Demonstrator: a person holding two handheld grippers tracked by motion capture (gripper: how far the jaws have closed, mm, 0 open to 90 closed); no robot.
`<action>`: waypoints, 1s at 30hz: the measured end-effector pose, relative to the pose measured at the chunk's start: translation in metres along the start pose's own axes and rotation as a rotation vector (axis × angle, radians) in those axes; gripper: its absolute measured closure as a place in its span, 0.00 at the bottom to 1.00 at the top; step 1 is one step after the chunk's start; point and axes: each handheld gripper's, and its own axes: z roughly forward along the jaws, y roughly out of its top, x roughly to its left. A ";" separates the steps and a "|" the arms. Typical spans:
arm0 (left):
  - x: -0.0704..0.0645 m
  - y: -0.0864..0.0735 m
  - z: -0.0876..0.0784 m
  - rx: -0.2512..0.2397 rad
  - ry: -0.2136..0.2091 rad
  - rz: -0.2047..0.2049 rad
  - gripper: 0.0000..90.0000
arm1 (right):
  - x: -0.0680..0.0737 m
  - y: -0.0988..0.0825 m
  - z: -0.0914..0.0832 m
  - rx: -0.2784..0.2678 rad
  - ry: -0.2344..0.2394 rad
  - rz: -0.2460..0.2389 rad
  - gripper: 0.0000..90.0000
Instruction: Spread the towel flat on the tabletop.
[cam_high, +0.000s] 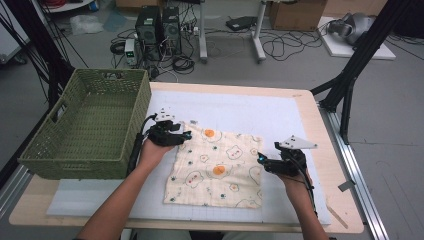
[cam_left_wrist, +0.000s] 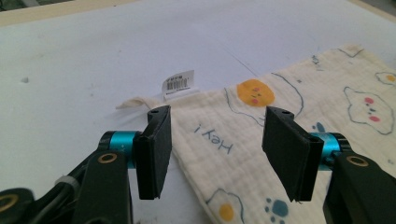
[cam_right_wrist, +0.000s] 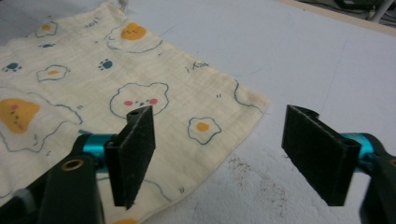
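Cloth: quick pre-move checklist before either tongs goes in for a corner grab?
1. Cloth lying flat on the white mat: ok.
2. Left tongs open, nothing pinched: ok.
3. Left tongs lined up on the corner by the barcode tag: ok, the cloth edge lies between the jaws.
4. Right tongs open, nothing pinched: ok.
5. Right tongs over its cloth corner: not ok, the corner lies ahead and toward one jaw.
6. Green basket clear of both hands: ok.
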 end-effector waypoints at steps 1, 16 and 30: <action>0.001 0.001 0.003 0.014 0.001 -0.004 0.48 | 0.001 -0.002 -0.002 -0.011 -0.006 0.001 0.23; 0.004 0.013 0.046 0.123 0.109 0.072 0.46 | 0.004 -0.010 -0.001 0.005 0.013 -0.012 0.16; 0.000 0.007 0.054 0.155 0.075 0.103 0.89 | 0.002 -0.010 -0.002 -0.005 0.008 0.003 0.15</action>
